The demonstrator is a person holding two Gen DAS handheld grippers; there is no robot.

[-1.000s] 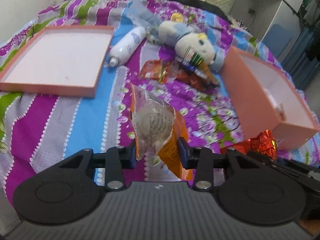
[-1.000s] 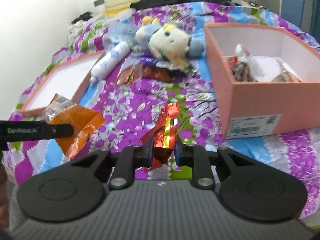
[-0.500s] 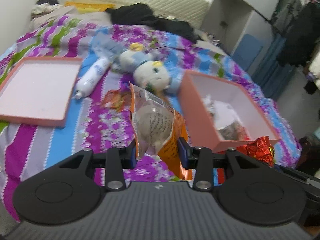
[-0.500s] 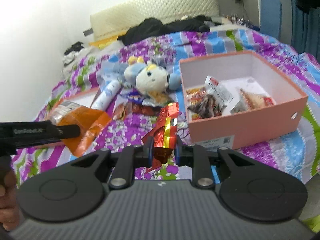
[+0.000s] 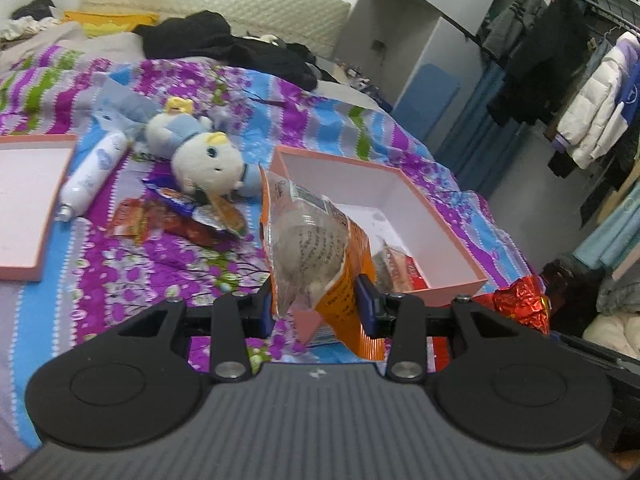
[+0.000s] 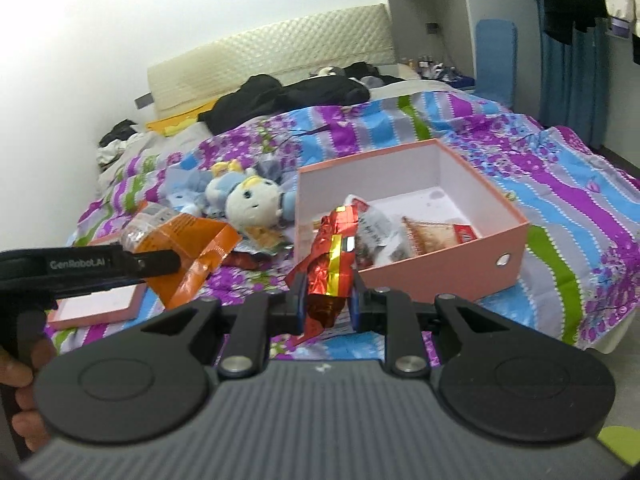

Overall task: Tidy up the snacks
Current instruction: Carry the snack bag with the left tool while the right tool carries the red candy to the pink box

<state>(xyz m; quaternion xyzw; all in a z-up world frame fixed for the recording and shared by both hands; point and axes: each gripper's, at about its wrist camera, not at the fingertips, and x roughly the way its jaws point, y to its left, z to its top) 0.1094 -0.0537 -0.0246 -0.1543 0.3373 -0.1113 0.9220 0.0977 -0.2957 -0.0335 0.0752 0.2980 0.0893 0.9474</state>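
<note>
My left gripper (image 5: 316, 312) is shut on an orange and clear snack bag (image 5: 312, 248), held up in the air in front of the pink box (image 5: 452, 240). My right gripper (image 6: 326, 308) is shut on a red foil snack (image 6: 332, 256), held up near the box's near left corner. The pink box (image 6: 460, 268) stands open on the bed and holds several snack packets (image 6: 424, 236). In the right wrist view the left gripper and its orange bag (image 6: 192, 248) show at the left. More snack packets (image 5: 180, 216) lie on the bedspread by a plush toy.
A plush doll (image 5: 200, 156) and a white bottle (image 5: 92, 172) lie left of the box. The pink box lid (image 5: 24, 200) lies at the far left. Black clothes (image 6: 288, 96) are piled at the headboard. Hanging clothes (image 5: 580, 80) and the bed edge are to the right.
Both grippers have risen higher above the bed with their snacks and come nearer the pink box, so its inside shows more.
</note>
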